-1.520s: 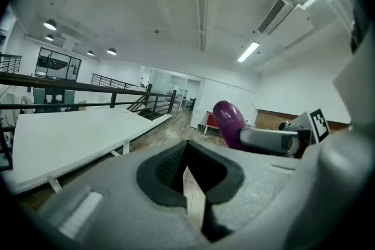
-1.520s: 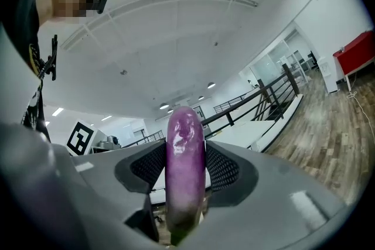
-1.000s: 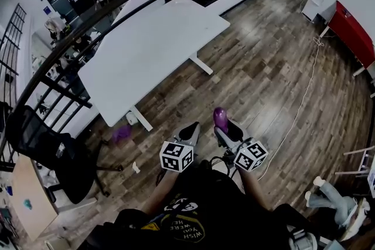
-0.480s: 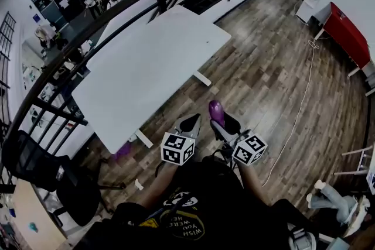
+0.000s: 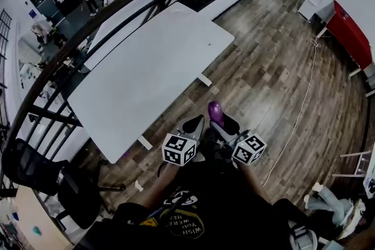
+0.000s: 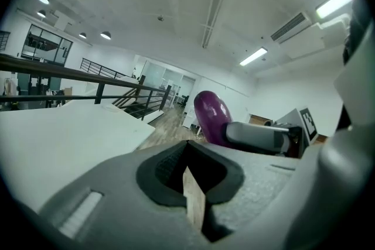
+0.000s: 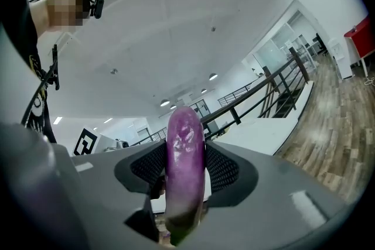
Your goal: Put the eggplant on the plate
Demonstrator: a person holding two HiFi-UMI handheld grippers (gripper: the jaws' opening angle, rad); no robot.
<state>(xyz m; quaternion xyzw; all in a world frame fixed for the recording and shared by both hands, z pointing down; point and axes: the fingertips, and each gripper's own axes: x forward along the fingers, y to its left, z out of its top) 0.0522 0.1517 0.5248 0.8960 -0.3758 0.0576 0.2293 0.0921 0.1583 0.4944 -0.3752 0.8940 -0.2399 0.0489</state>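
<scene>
Two grippers, both held low in front of me, tips pointing away from my body. My R gripper (image 7: 186, 170) is clamped on the eggplant (image 7: 185, 143). It stands upright btw the ribbed pads (image 7: 225, 168), w/ its purple top poking well past the tips and its darker lower end down in the throat of the jaws. My L gripper (image 6: 190, 175) has its jaws pressed together w/ only a sliver of gap, nothing in it.

In the L gripper view the eggplant sits just right of the L jaws and a bit ahead, w/ one grey finger of the R gripper lying across its lower part. In the head view the two sets of jaws are side by side, near but apart. A marker cube (image 5: 177, 150) sits behind the L jaws and another (image 5: 249, 149) behind the R ones.

Ahead and to the left of both jaws is a white table (image 5: 152, 61), w/ a black railing (image 5: 117, 2) beyond it. Under the jaws is wood floor (image 5: 263, 73). A white cable (image 5: 300, 105) runs along the floor off to the right of the R jaws, and a red unit (image 5: 351, 32) stands further right, well apart. A black chair (image 5: 35, 164) is far off to the left of the L jaws.
</scene>
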